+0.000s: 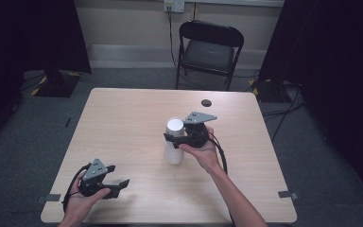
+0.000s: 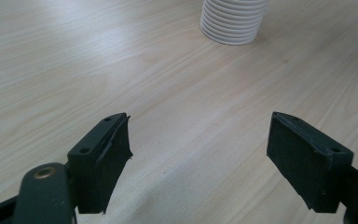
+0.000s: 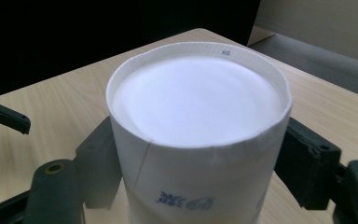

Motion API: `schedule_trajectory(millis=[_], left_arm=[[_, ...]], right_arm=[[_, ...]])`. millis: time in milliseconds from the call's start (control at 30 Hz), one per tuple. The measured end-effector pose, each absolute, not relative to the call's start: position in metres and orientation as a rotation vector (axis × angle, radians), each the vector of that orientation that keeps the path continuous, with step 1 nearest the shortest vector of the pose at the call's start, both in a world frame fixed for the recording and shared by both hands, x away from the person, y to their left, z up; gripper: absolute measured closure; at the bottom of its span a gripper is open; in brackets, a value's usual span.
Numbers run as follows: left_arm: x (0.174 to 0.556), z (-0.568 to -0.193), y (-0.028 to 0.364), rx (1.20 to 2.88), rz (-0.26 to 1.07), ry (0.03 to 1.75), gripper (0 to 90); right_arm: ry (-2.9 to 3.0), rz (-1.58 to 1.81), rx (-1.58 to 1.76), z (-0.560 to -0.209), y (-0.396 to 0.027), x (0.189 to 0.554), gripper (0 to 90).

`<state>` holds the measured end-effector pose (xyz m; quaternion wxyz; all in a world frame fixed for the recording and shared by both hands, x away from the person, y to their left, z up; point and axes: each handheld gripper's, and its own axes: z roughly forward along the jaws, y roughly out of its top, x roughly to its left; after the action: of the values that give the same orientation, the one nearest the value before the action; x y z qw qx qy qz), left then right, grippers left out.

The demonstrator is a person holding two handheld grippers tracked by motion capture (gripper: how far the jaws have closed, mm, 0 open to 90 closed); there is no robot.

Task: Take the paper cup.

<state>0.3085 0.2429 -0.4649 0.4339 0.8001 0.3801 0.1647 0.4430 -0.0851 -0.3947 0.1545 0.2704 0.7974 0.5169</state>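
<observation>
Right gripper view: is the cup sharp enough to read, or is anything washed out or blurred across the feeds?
Right gripper view: the cup's upturned base is washed out white, the blue print low on its wall soft, the jaws beside it blurred. Left gripper view: sharp on the jaws, a pale sheen across the table, the stack's rims crisp. High view: dim, room edges falling to black.

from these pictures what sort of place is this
Probably a recording studio or lab rather than a home: black curtains hang on both sides, cables run over grey carpet, and a bare wooden table holds just a stack of paper cups, with a folding chair behind.
</observation>
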Motion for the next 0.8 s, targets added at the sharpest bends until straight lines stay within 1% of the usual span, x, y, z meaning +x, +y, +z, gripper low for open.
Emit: schedule_trajectory(millis=[133, 333, 800], left_arm=[[0.3087, -0.4650, 0.2438, 1.995, 0.417, 0.949, 20.7], [0.3071, -0.4632, 0.2440, 1.995, 0.419, 0.929, 20.8], [0.3085, -0.4651, 0.2447, 2.003, 0.414, 0.946, 20.8]], right_arm=[[2.283, 1.486, 0.764, -0.3945, -0.0841, 0.4421, 29.2], [2.267, 1.481, 0.746, -0.3925, -0.0829, 0.4400, 29.9], [2.224, 1.511, 0.743, -0.3861, -0.0862, 0.4388, 30.8]])
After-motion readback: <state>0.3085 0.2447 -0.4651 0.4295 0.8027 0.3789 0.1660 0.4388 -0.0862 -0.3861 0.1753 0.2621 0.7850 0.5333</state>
